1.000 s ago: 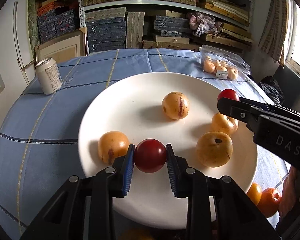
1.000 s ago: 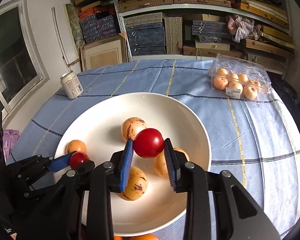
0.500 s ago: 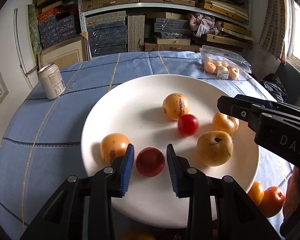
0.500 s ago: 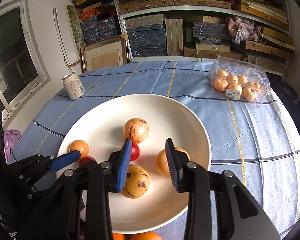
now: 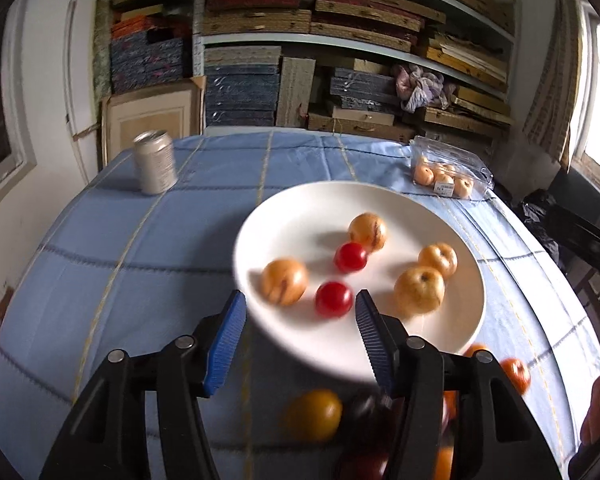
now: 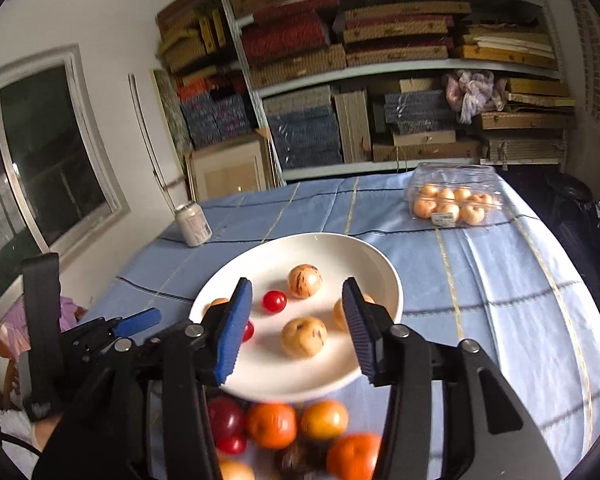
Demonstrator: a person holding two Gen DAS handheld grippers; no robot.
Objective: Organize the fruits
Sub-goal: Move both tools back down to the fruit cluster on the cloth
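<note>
A white plate (image 5: 440,344) (image 6: 292,376) on the blue tablecloth holds several yellow-orange fruits and two red tomatoes (image 5: 333,299) (image 5: 350,257). In the right wrist view one tomato (image 6: 275,301) lies free and the other (image 6: 247,331) peeks out from behind a finger. My left gripper (image 5: 300,304) hangs over the plate's near edge, its jaws opening and gripping nothing. My right gripper (image 6: 297,292) is raised above the plate's near side, jaws also opening, with nothing between the pads. Loose oranges, a yellow fruit (image 6: 324,420) and dark red fruits lie in front of the plate.
A drink can (image 5: 156,168) (image 6: 193,224) stands at the table's far left. A clear plastic box of small fruits (image 5: 448,174) (image 6: 452,200) sits at the far right. Stacked shelves rise behind the table, and a window is on the left.
Both grippers let go of their red tomatoes, which now lie on the plate. Both jaws have widened, and both grippers have pulled back and up from the plate.
</note>
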